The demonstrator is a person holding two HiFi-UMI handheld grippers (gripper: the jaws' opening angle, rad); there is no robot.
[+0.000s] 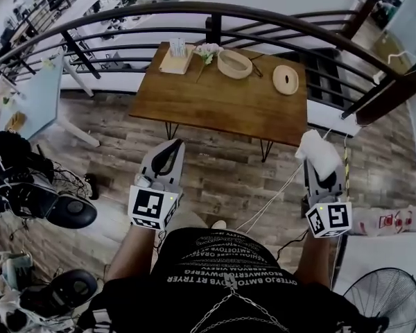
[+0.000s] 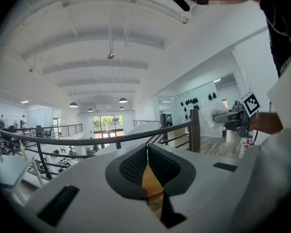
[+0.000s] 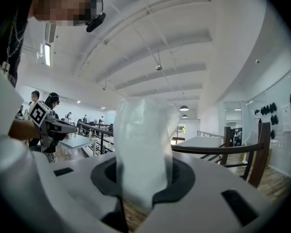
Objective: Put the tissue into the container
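My right gripper (image 1: 320,159) is shut on a white tissue pack (image 1: 317,151), held upright in the air over the plank floor, short of the wooden table (image 1: 222,106). In the right gripper view the tissue pack (image 3: 143,144) stands between the pads and hides most of what lies ahead. A round beige container (image 1: 234,64) sits open at the table's far side, its flat lid (image 1: 286,79) lying to its right. My left gripper (image 1: 169,151) hangs level with the right one, jaws shut on nothing; its pads (image 2: 136,166) meet at the tips.
A wooden tray with a tissue box (image 1: 175,57) and a small flower bunch (image 1: 208,50) stand left of the container. A dark curved railing (image 1: 215,12) runs behind the table. Office chairs (image 1: 62,210) crowd the left; a fan (image 1: 381,300) stands at the lower right.
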